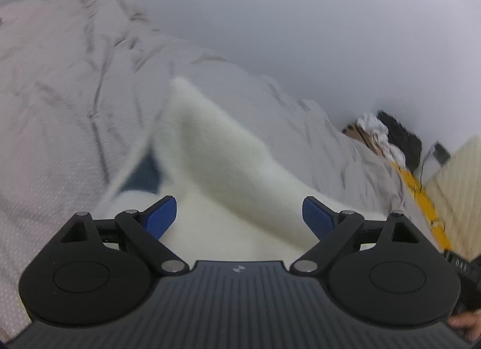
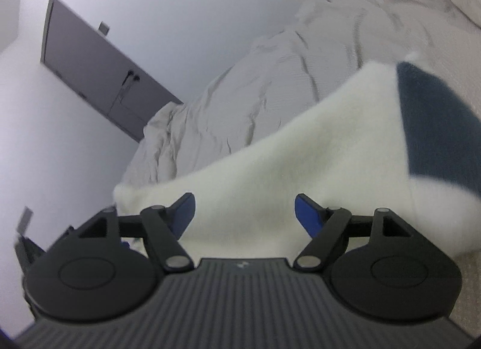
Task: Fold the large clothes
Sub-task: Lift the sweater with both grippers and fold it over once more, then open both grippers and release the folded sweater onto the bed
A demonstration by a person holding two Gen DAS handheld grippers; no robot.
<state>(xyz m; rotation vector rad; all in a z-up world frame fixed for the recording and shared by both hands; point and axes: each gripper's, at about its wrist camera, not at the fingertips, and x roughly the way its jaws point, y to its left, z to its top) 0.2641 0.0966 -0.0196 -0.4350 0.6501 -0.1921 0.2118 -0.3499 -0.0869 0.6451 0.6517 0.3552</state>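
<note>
A fluffy white garment (image 1: 228, 168) with a dark blue patch (image 1: 144, 173) lies on the bed. In the left wrist view my left gripper (image 1: 239, 216) is open, its blue pads spread wide just above the white fabric. In the right wrist view my right gripper (image 2: 245, 213) is also open over the same white garment (image 2: 300, 162), whose dark blue part (image 2: 436, 129) lies to the right. Neither gripper holds anything. Both views are blurred.
A crumpled pale duvet (image 1: 60, 84) covers the bed behind the garment and also shows in the right wrist view (image 2: 270, 78). A dark headboard panel (image 2: 96, 66) stands against the white wall. A cluttered bedside spot with a yellow strip (image 1: 418, 186) is at right.
</note>
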